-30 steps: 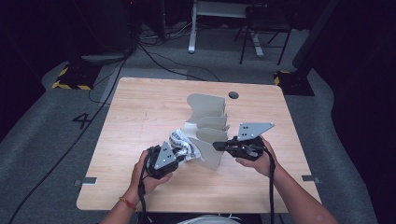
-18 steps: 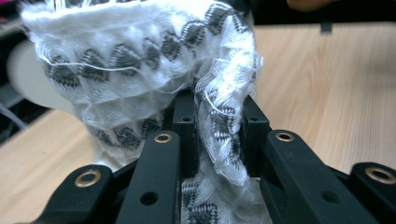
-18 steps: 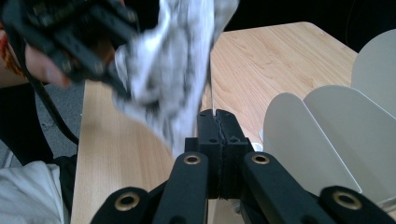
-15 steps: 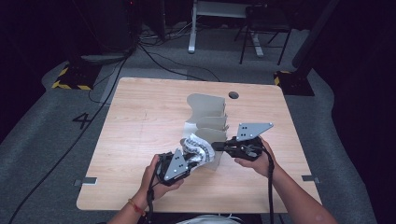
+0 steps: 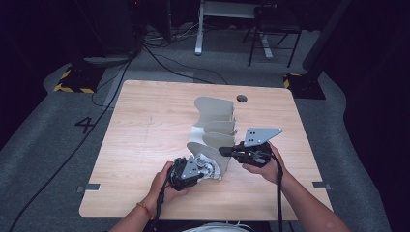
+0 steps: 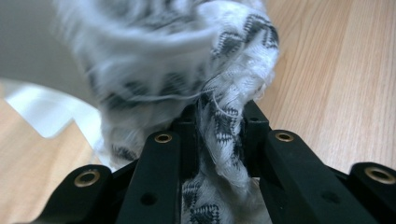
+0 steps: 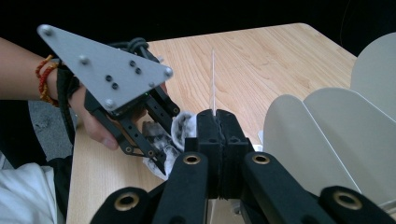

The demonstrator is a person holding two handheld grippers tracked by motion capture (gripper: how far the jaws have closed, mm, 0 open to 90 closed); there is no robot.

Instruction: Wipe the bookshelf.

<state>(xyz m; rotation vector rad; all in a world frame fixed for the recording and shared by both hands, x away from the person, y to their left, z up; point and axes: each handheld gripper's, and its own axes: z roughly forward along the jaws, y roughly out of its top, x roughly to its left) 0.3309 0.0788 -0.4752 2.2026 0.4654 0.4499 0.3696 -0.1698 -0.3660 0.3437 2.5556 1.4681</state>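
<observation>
Blurring across the left tongs [image 6: 212,123]: patterned cloth [image 6: 187,60], edges cut off.

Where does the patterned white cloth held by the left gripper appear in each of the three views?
High view: cloth low centre, by the left gripper.
Left gripper view: cloth pinched between the jaws, bunched above.
Right gripper view: cloth centre-left, under the left gripper.
Shared landmark: grey divider rack.

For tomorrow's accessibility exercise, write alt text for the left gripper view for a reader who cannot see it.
Two black jaws of the left gripper clamp a bunched white cloth with a grey woven pattern, which rises blurred above them. A light wooden table lies behind, with a pale grey divider panel at the upper left.
</observation>
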